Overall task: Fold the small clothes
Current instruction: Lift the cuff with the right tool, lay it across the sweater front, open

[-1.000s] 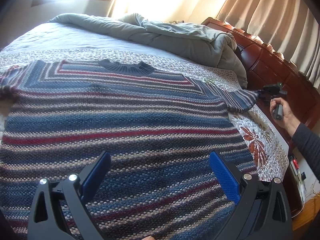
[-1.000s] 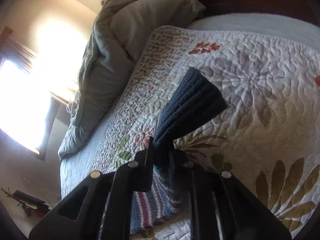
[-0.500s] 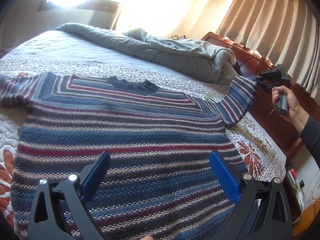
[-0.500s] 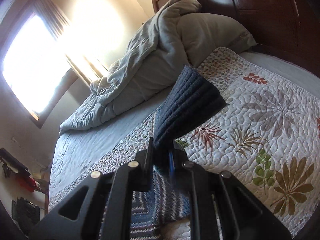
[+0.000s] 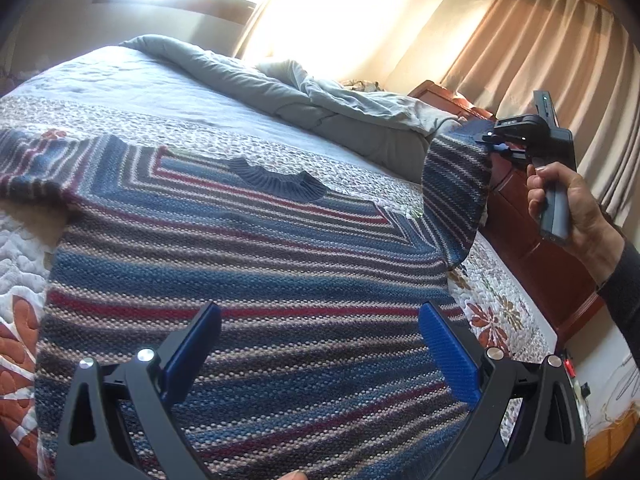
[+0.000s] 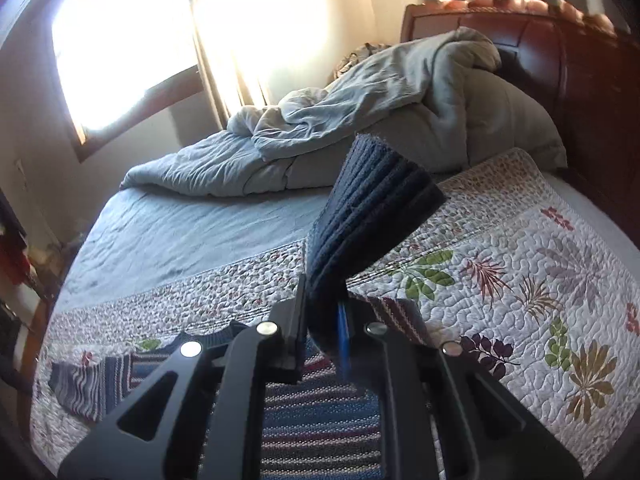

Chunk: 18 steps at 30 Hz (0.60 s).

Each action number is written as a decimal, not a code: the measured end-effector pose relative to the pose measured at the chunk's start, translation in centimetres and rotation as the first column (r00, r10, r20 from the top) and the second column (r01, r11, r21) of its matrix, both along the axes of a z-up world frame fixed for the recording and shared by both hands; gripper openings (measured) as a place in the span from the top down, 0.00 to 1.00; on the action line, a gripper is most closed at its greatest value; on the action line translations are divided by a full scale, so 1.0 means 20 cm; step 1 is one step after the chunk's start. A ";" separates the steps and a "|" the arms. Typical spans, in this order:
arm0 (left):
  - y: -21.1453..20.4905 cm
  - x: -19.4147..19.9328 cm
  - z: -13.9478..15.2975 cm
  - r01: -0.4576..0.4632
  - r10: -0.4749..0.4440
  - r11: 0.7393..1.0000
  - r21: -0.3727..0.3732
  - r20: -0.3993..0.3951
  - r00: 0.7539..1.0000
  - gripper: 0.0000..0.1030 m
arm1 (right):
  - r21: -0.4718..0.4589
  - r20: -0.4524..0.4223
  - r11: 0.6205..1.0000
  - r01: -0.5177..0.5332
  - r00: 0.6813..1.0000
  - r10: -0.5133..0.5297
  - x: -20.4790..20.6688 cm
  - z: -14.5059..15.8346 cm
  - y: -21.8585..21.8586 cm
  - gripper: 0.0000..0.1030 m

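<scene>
A striped knit sweater [image 5: 248, 264] in blue, red and grey lies flat on the quilted bed, its dark collar [image 5: 276, 180] toward the far side. My left gripper [image 5: 320, 344] hovers open above the sweater's lower body, blue pads wide apart with nothing between them. To the right, a hand holds my right gripper [image 5: 490, 142], which is shut on the dark ribbed cuff [image 6: 372, 208] of the right sleeve [image 5: 456, 188]. That sleeve is lifted off the bed and hangs up from the shoulder. In the right wrist view the right gripper [image 6: 324, 316] pinches the cuff, which fans out above the fingers.
A crumpled grey duvet [image 5: 320, 108] is piled at the far side of the bed. A dark wooden headboard [image 5: 516, 216] runs along the right. The floral quilt [image 6: 520, 272] lies bare to the right of the sweater. Curtains [image 5: 552, 52] hang behind.
The right gripper has lifted the sleeve cuff up off the bed and rolled level. The left gripper drew back and up a little, staying open.
</scene>
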<state>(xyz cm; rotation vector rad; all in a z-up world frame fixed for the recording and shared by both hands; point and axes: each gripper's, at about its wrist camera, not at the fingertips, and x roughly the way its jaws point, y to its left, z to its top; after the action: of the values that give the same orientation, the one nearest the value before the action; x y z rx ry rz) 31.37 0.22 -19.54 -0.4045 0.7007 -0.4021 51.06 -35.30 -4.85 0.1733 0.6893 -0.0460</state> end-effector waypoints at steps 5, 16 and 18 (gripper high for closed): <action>0.08 0.01 0.02 -0.023 0.023 0.999 -0.026 0.005 1.000 0.04 | -0.177 -0.030 0.981 -0.077 0.997 0.073 0.02 -0.10 0.41 0.89; 0.23 0.01 0.00 -0.048 0.047 0.997 -0.055 -0.011 0.999 0.04 | -0.541 -0.228 0.786 -0.301 0.951 0.207 0.02 -0.78 1.30 0.89; 0.25 0.01 -0.01 -0.049 0.048 0.997 -0.066 -0.018 0.999 0.04 | -0.579 -0.255 0.745 -0.332 0.941 0.222 0.00 -0.89 1.40 0.89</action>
<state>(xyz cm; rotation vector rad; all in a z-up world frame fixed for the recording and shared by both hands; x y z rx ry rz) 31.61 5.17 -19.74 -0.4871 0.6934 -0.3775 51.07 -7.34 -22.61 -0.5798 0.8333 0.0038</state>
